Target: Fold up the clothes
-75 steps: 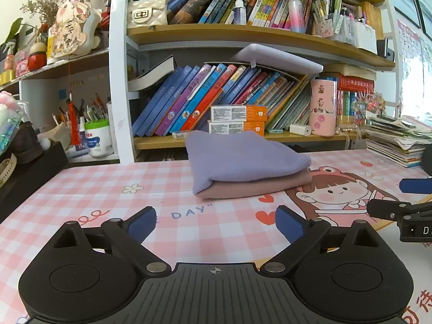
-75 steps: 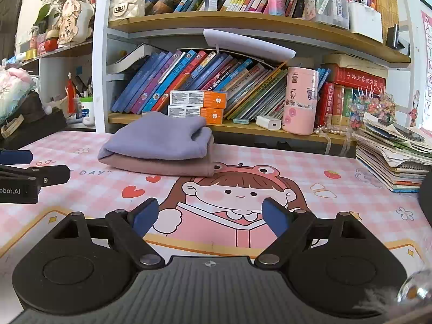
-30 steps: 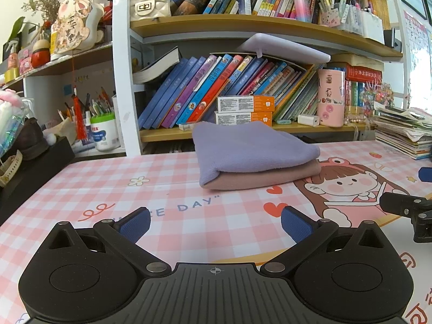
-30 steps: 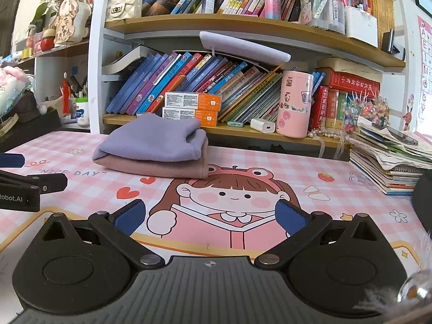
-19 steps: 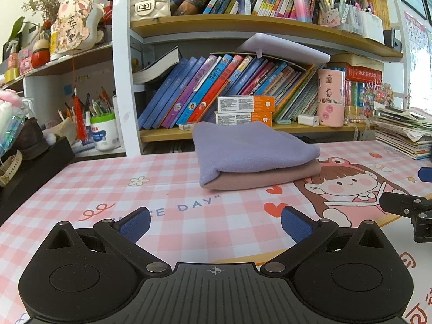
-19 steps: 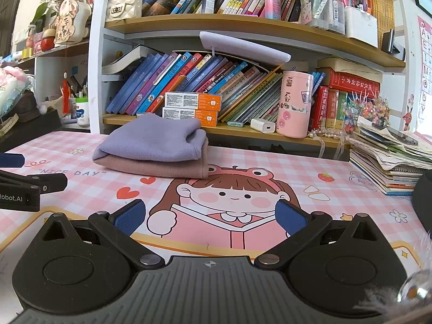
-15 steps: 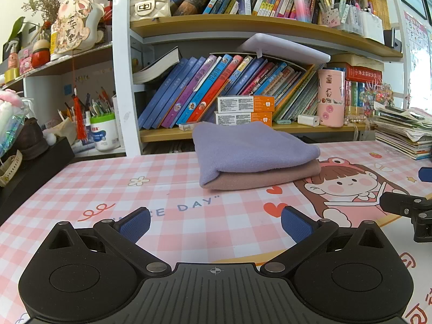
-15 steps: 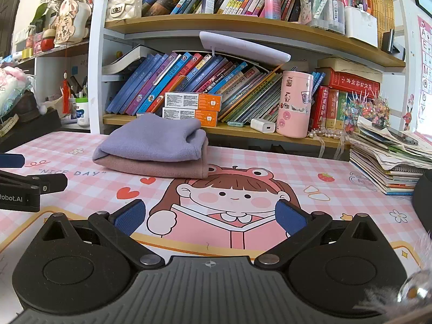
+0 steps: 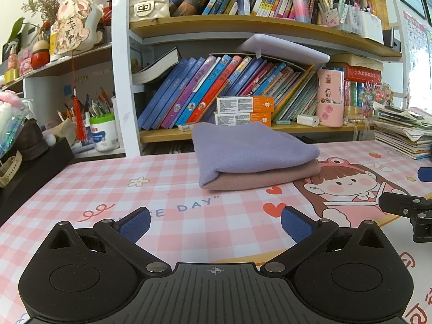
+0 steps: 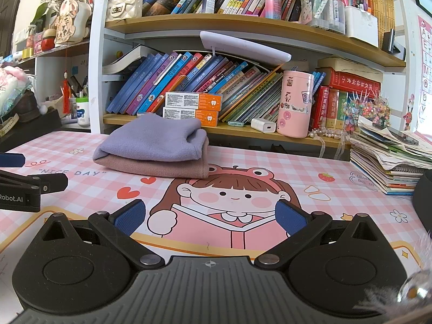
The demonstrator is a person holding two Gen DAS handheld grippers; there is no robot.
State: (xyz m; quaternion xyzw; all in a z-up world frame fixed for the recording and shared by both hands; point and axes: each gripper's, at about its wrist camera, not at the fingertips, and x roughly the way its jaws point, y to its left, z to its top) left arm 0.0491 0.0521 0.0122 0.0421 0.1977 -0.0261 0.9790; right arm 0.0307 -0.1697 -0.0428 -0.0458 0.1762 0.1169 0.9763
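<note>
Left claw [image 9: 214,222] and right claw [image 10: 210,214] both wide, empty, low over worktop [image 9: 167,172]; folded lilac cloth [image 9: 251,145] on mauve cloth [image 9: 267,176] near back edge; likely soft, light, limp, so grip at folded edge.

Crowded wooden bookshelves [image 9: 243,24], white uprights, pink checked desk mat [image 9: 167,178], bright daylight from right

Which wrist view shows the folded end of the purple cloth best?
The left wrist view: the purple cloth turns its rounded fold toward that camera, lying on the pink cloth. The right wrist view shows the same stack from its other side, where layered edges face the camera.
</note>
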